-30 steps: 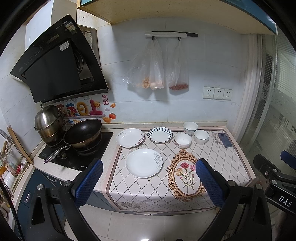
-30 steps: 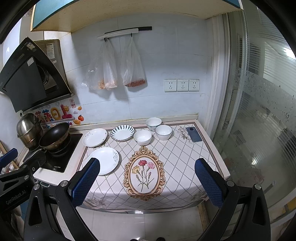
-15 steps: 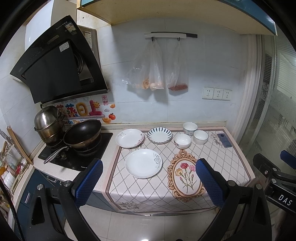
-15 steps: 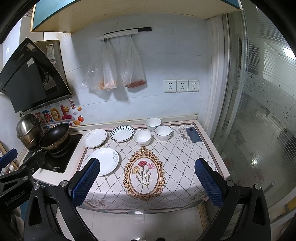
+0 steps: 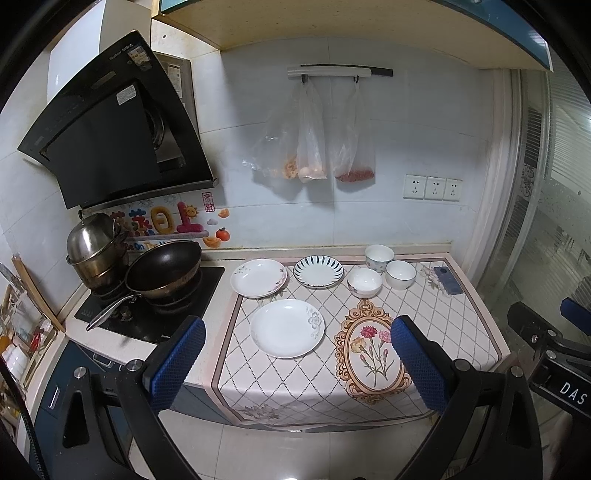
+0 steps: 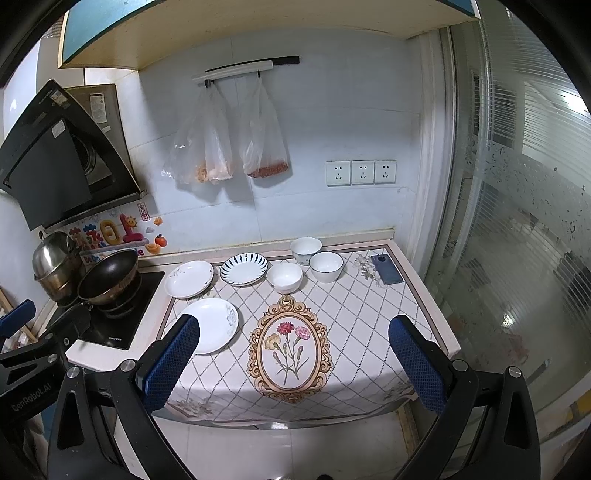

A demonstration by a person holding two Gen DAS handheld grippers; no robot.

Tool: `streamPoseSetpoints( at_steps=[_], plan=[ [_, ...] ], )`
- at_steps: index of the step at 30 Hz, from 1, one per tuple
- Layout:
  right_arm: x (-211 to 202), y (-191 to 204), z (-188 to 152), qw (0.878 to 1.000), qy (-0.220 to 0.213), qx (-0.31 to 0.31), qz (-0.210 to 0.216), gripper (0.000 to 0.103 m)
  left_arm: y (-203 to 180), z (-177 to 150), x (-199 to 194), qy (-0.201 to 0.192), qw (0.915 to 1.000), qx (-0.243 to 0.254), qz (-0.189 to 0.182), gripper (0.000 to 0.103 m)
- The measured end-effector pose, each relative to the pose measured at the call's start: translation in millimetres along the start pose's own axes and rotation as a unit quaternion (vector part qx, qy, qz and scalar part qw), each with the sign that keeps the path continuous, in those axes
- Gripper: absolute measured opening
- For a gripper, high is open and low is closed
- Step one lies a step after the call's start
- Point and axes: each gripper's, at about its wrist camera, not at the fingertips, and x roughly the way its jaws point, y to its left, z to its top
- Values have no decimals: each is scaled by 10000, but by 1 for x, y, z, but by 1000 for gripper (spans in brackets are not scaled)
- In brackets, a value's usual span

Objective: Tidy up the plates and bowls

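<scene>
Left gripper (image 5: 297, 356) and right gripper (image 6: 293, 356) remain spread wide, empty, short of the counter; no shift since earlier. Three plates (image 5: 287, 328) and three bowls (image 5: 364, 282) sit unmoved on the patterned cloth (image 5: 443, 325).

Both my wrist views are evenly lit, with a cool, slightly dim indoor cast. The brightest part is the frosted glass door (image 6: 517, 229) to the right of the counter (image 6: 373, 314), where daylight comes through and leaves a small glare spot low on the pane. The hanging bags (image 5: 314, 147) throw soft shadows on the wall tiles behind them. The fisheye bends the cupboard underside (image 5: 332, 26) and darkens the corners to black. The centre is sharp; my left tool (image 5: 295, 354) and right tool (image 6: 295, 354) look softer close up.
</scene>
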Motion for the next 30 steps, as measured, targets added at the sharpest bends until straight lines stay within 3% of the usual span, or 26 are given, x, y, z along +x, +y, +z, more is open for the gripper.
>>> streamPoseSetpoints(
  at_steps=[9, 12, 16, 22, 28, 30],
  plan=[
    [18, -2, 0, 9990, -188, 372, 137, 103, 38, 8, 40, -64, 9998, -167, 74, 103],
    [47, 2, -6, 9990, 12, 413, 178, 103, 59, 7, 68, 32, 9994, -260, 226, 103],
    [110, 11, -17, 9946, 571, 668, 554, 103, 87, 0, 128, 440, 9971, -402, 473, 103],
    [225, 28, -37, 9852, 1336, 612, 887, 103, 117, -22, 236, 1419, 9863, -768, 349, 103],
    [366, 45, -62, 9605, 2242, 674, 1505, 101, 127, -51, 339, 2077, 9734, -913, 316, 102],
    [407, 50, -69, 9527, 2482, 653, 1629, 98, 127, -61, 378, 2367, 9669, -918, 246, 95]
  ],
)
